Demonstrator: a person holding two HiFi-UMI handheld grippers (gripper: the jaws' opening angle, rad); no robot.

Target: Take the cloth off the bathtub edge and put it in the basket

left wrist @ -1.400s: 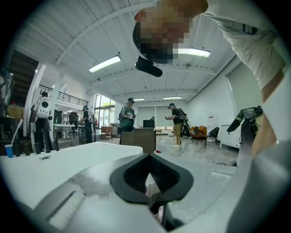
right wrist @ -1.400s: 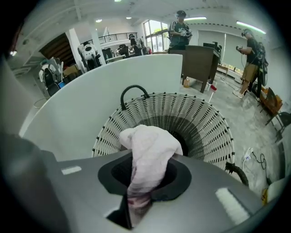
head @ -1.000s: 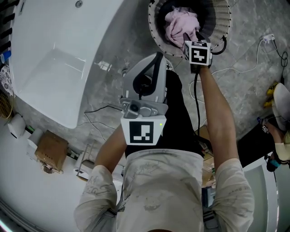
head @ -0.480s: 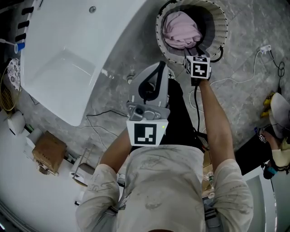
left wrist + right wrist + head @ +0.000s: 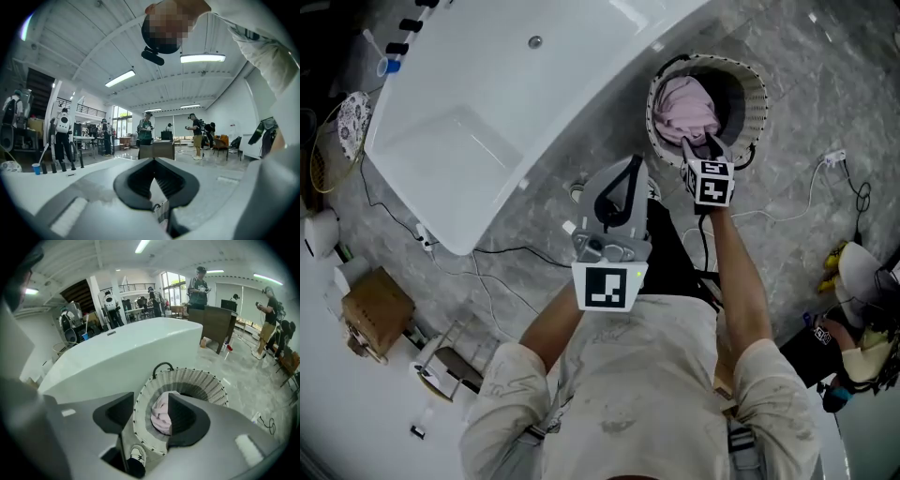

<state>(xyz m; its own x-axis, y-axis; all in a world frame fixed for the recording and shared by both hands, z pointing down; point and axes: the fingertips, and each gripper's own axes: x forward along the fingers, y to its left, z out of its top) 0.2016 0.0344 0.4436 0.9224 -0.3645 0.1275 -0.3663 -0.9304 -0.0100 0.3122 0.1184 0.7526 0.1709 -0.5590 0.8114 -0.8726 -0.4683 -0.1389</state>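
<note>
The pink cloth (image 5: 682, 105) lies bunched inside the round white slatted basket (image 5: 757, 94) on the floor beside the white bathtub (image 5: 487, 103). My right gripper (image 5: 703, 145) hangs above the basket's near rim and points steeply down. It is open with nothing between the jaws, which have just been opening. In the right gripper view the cloth (image 5: 161, 420) shows through the gap of the right gripper (image 5: 151, 401), down in the basket (image 5: 206, 380) next to the bathtub (image 5: 122, 352). My left gripper (image 5: 623, 161) is held level in front of the body, its jaws (image 5: 153, 160) shut and empty.
Black cables (image 5: 516, 253) and a white cable (image 5: 797, 211) trail over the grey stone floor. A cardboard box (image 5: 370, 309) sits at the left. A dark desk (image 5: 218, 322) and several standing people are across the hall. The person's shoe (image 5: 137, 453) is by the basket.
Both grippers have risen. The right gripper has lifted out of the basket away from the cloth, which stays inside. The bathtub and basket look smaller and farther off.
</note>
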